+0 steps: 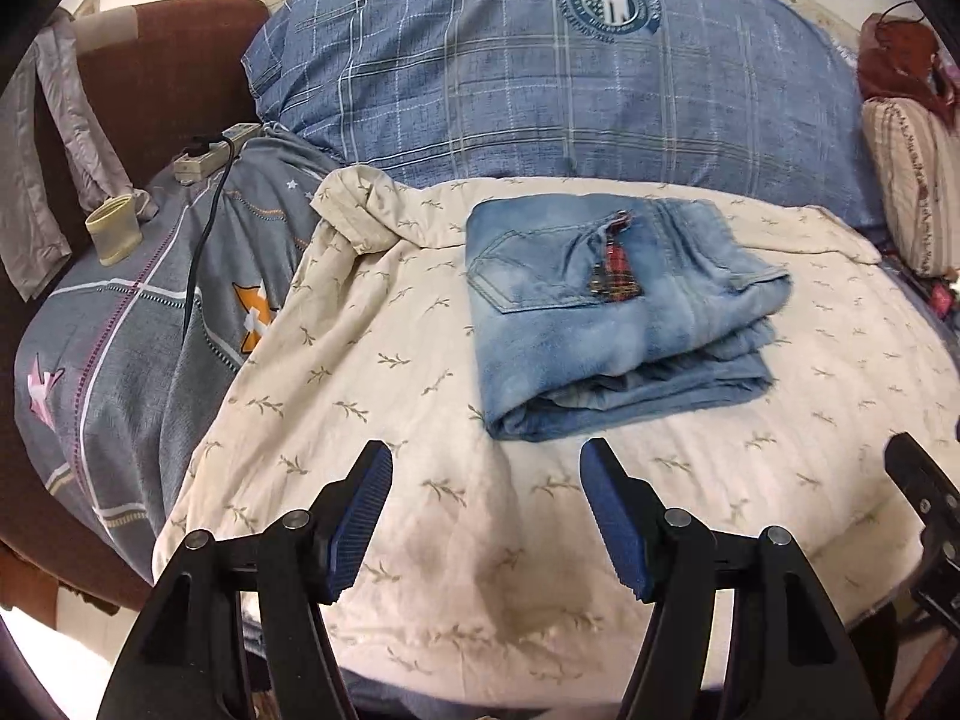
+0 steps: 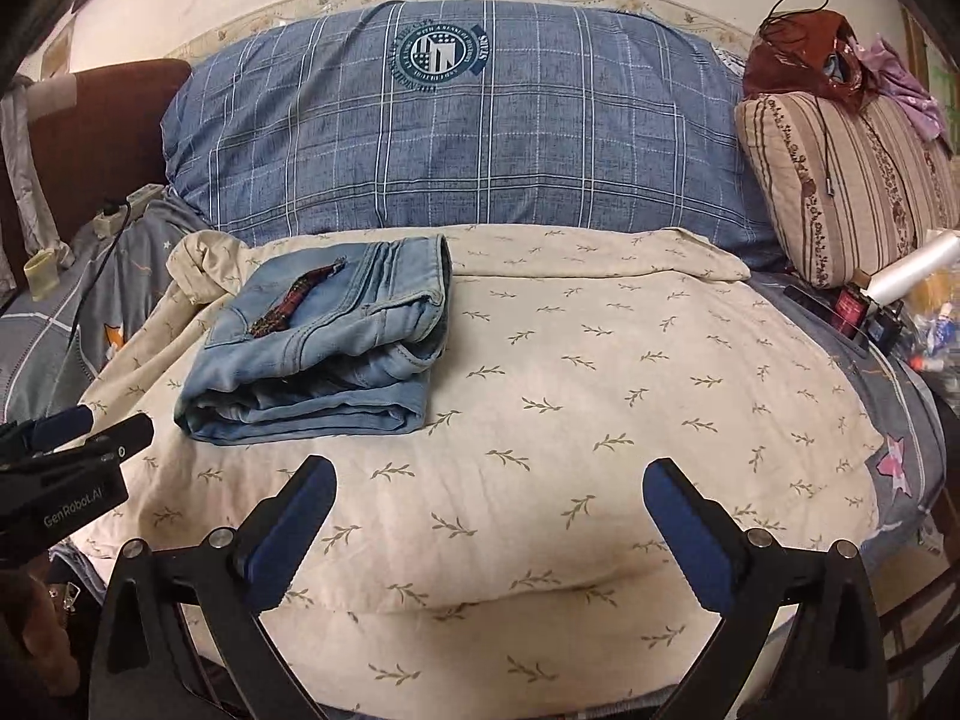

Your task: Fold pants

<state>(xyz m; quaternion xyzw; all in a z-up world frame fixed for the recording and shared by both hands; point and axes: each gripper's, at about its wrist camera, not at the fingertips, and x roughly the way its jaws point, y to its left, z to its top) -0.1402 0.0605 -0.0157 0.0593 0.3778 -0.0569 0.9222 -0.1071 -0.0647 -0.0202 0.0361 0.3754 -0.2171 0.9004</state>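
The light blue denim pants (image 1: 606,312) lie folded into a thick square bundle on the cream leaf-print cloth (image 1: 420,396), back pocket up, a red plaid tag on top. In the right wrist view the pants (image 2: 324,342) sit at the left. My left gripper (image 1: 486,462) is open and empty, just in front of the bundle's near edge, not touching it. My right gripper (image 2: 489,474) is open and empty over bare cloth (image 2: 600,390), right of the pants. The left gripper also shows at the left edge of the right wrist view (image 2: 90,426).
A large blue plaid pillow (image 1: 540,84) lies behind the pants. A grey patterned quilt (image 1: 138,312) with a power strip (image 1: 210,153) and black cable lies left. A striped cushion (image 2: 840,180) and small clutter (image 2: 888,300) sit at the right. A brown headboard (image 1: 168,60) stands far left.
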